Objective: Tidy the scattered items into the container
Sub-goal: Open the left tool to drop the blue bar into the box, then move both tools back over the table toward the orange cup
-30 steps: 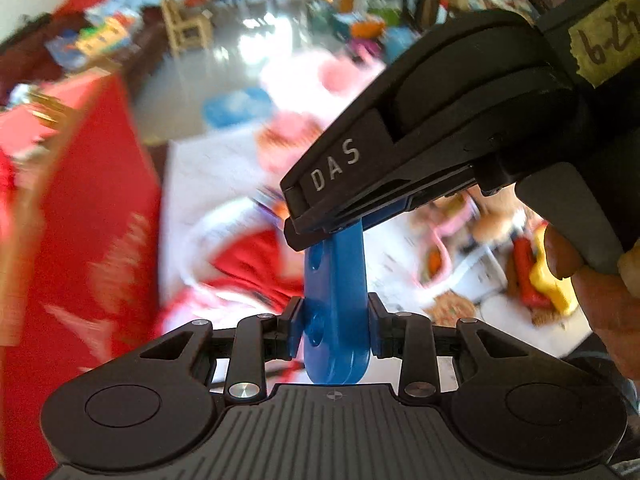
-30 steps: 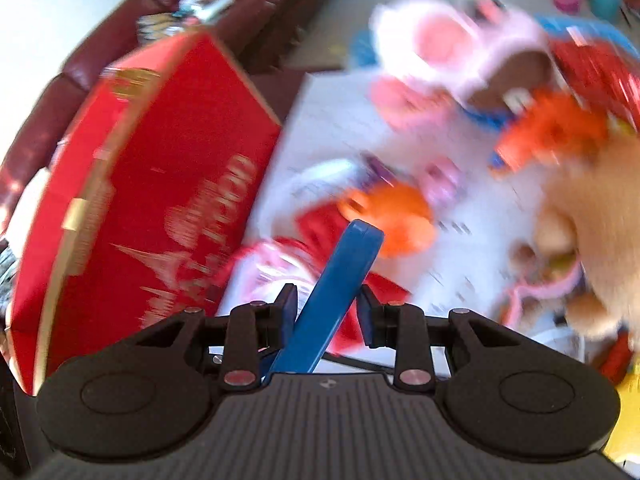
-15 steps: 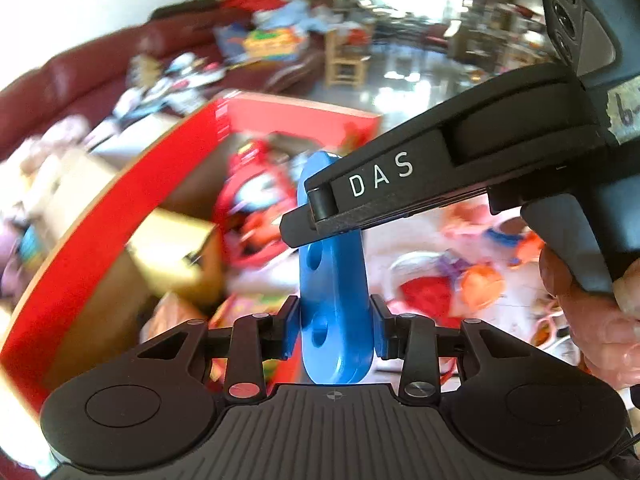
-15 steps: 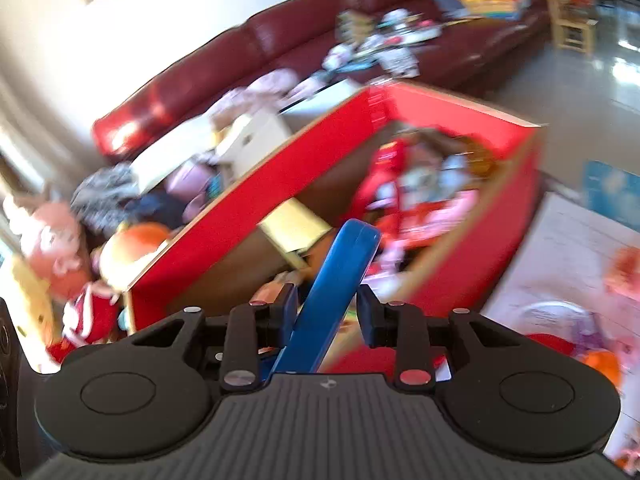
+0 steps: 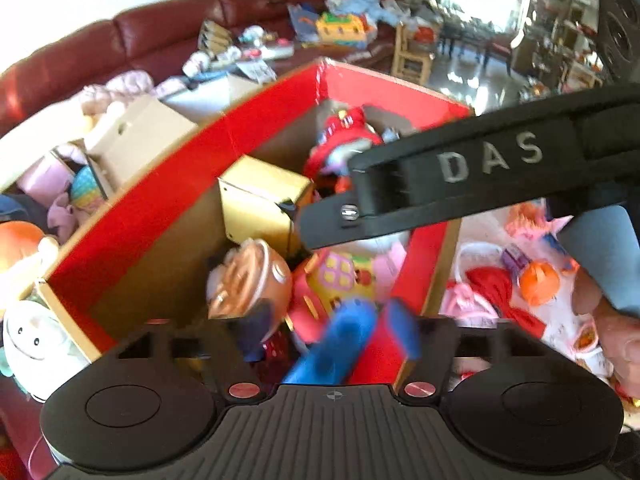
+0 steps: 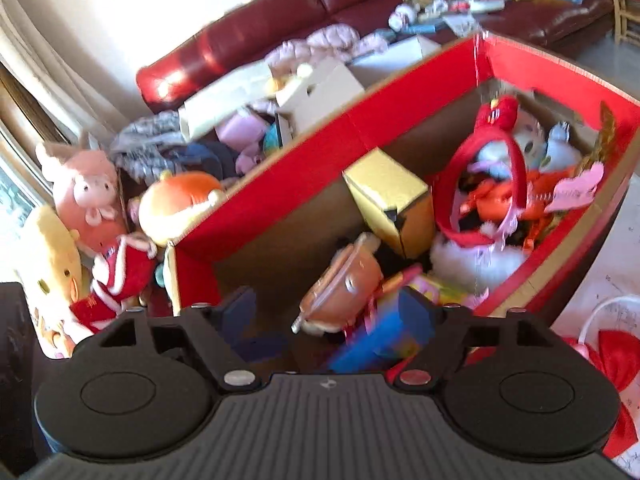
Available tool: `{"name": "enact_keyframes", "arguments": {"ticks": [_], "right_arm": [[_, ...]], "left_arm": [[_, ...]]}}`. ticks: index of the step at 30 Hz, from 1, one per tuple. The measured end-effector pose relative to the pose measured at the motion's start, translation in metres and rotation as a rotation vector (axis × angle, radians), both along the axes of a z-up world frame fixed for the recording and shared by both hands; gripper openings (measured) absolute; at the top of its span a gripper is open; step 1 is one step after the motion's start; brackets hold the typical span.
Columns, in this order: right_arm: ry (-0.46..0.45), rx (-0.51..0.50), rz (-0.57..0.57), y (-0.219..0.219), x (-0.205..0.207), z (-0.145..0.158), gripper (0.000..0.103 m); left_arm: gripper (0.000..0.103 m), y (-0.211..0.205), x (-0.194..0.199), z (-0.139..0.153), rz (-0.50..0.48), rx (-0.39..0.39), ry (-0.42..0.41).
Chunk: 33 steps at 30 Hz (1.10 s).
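Both grippers now over red box (image 5: 400, 80), left gripper (image 5: 320, 344) and right gripper (image 6: 332, 320) jaws just opened wide | blue toy (image 5: 340, 344) released, blurred, at box near edge

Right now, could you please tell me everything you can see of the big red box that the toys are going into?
The red box is a large open-topped carton, glossy red outside and along its rim, plain brown cardboard inside. It stands upright on the floor in front of a dark red sofa. It is already partly filled: a gold box leans against the inner wall, with soft toys and a red basket around it. A blue toy, blurred, sits at the near end. Plush toys crowd its outside left corner.
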State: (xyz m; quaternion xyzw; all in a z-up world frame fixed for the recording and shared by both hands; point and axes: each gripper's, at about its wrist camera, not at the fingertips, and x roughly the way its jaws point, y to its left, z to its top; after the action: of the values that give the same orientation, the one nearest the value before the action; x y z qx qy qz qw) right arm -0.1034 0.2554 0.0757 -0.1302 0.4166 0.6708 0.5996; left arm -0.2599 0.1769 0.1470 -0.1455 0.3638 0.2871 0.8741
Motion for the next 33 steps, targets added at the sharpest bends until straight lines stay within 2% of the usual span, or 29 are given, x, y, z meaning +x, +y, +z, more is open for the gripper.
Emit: {"name": "enact_keyframes", "arguments": {"ticks": [2,6,19,28,33], "right_arm": [[-0.004,0.010,-0.014,-0.003,0.005,0.003,0.084],[0.006,0.021,-0.045,-0.014,0.019,0.007,0.086],[-0.001,0.000,-0.156,-0.048,0.064,0.009,0.089],[-0.011,-0.001,-0.197,-0.061,0.078,0.007,0.089],[-0.039,-0.003,-0.256,-0.076,0.098,0.001,0.091]], "left_arm": [[0.087,0.000,0.002,0.001,0.006,0.018,-0.008],[0.089,-0.002,0.013,0.005,-0.014,0.001,-0.027],[0.090,-0.024,0.047,0.009,-0.128,0.033,-0.035],[0.092,-0.045,0.065,0.012,-0.216,0.062,-0.029],[0.093,-0.064,0.085,0.003,-0.301,0.055,-0.003]]}}
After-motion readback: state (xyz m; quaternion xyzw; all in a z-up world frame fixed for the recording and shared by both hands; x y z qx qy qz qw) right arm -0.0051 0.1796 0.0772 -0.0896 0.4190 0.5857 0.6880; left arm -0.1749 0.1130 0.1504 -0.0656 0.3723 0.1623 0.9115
